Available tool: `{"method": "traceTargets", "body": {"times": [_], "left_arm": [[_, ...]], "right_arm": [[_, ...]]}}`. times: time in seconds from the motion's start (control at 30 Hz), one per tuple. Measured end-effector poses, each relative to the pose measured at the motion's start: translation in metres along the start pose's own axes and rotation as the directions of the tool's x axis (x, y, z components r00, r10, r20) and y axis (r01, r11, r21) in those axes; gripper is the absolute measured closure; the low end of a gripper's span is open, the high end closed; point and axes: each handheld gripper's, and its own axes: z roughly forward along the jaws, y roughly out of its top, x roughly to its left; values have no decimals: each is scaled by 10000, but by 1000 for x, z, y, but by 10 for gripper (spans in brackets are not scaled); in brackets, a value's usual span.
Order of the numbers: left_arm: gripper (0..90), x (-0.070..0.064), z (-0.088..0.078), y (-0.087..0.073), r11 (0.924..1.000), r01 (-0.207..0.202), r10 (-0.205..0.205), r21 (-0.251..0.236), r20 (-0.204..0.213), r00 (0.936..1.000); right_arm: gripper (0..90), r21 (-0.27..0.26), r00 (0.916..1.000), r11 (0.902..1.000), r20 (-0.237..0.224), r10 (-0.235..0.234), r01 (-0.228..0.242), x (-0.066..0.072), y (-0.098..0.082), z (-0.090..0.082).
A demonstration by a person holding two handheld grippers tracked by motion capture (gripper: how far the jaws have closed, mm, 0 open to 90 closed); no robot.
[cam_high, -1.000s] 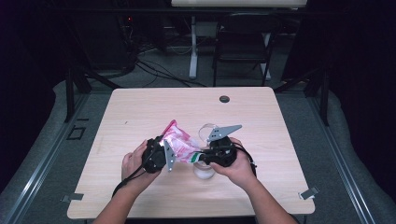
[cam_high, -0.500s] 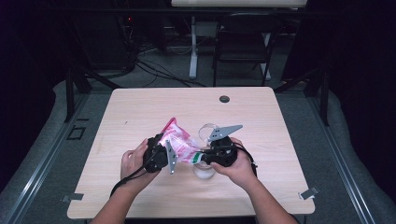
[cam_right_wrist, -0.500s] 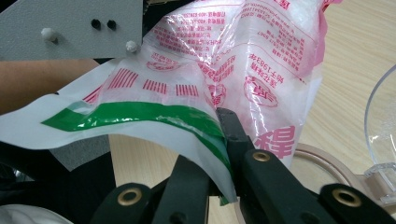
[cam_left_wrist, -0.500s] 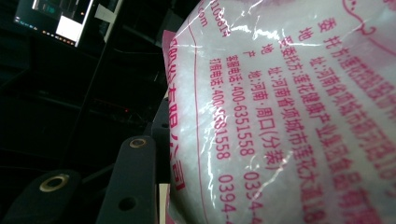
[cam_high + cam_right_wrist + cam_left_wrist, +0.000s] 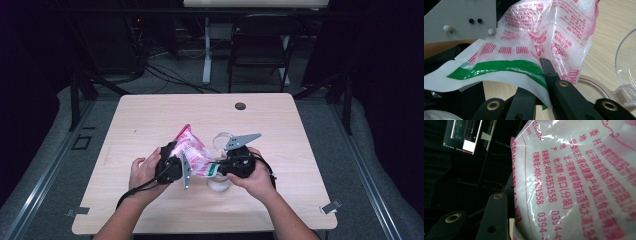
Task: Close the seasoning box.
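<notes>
1. Wooden surface (image 5: pixel 150 120): carries the work near its front edge, between the person's two hands.
2. Pink-printed plastic bag (image 5: pixel 192 150) of white granules: held up off the surface, tilted, between both claws; green-striped end low at the right, fuller body up at the left. Clear film, red-pink characters, white contents bulging behind it (image 5: pixel 584 182).
3. Step in hand, judged: steadying the bag over a small round container (image 5: pixel 218 184) just below it, ready for opening or pouring.
4. Left claw (image 5: pixel 172 167): partly closed, grasping the bag's body, film pressed against the black jaw.
5. Right claw (image 5: pixel 541 82): clenched on the bag's green-striped edge (image 5: pixel 499 66), film pinched flat between the jaws.
6. Clear plastic lid (image 5: pixel 626 67): lying just beside the container's beige rim (image 5: pixel 594 86).
7. Next move, judged: calls for a firm pinch on the seam and the mouth kept over the rim, or granules spill.
</notes>
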Motion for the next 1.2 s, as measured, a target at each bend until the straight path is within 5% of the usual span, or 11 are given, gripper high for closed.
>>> {"method": "traceTargets", "body": {"times": [1.2], "left_arm": [[617,2,-3,8,9957,-917,925,150,-667,9935]], "right_arm": [[900,4,9997,9999,158,164,-164,-7,-5,-1]]}}
